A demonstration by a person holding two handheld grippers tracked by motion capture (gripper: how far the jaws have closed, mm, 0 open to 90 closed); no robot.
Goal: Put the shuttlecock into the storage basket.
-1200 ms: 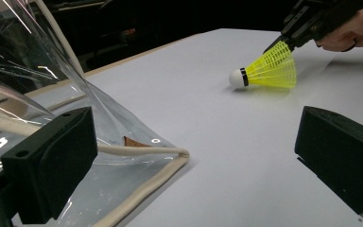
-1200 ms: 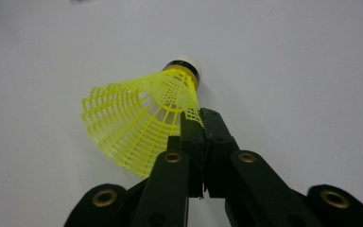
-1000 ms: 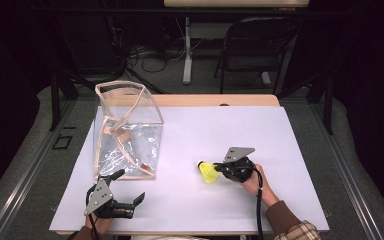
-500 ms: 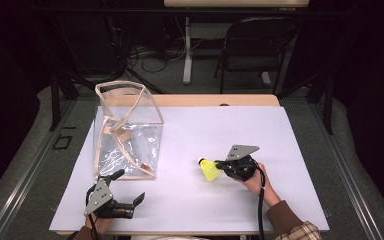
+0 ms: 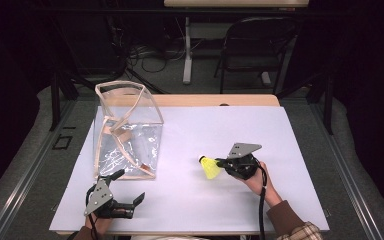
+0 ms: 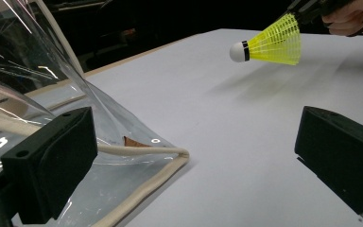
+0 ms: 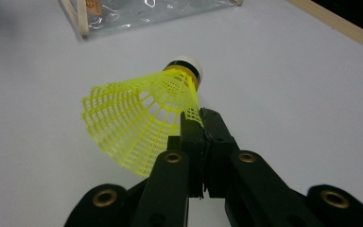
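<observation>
Yellow shuttlecock (image 5: 210, 167) pinched by its skirt in right gripper (image 5: 225, 163), white cork toward clear bag (image 5: 127, 132) at white tabletop's (image 5: 280, 130) left edge; left gripper (image 5: 128, 186) wide apart; dark room.

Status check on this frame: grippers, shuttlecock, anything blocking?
Right gripper shut on yellow shuttlecock skirt edge, lifted off table. Left gripper open beside clear bag. Path between them unobstructed.

Bare table (image 5: 280, 130) lies open everywhere except where the clear bag (image 5: 127, 137) stands.
</observation>
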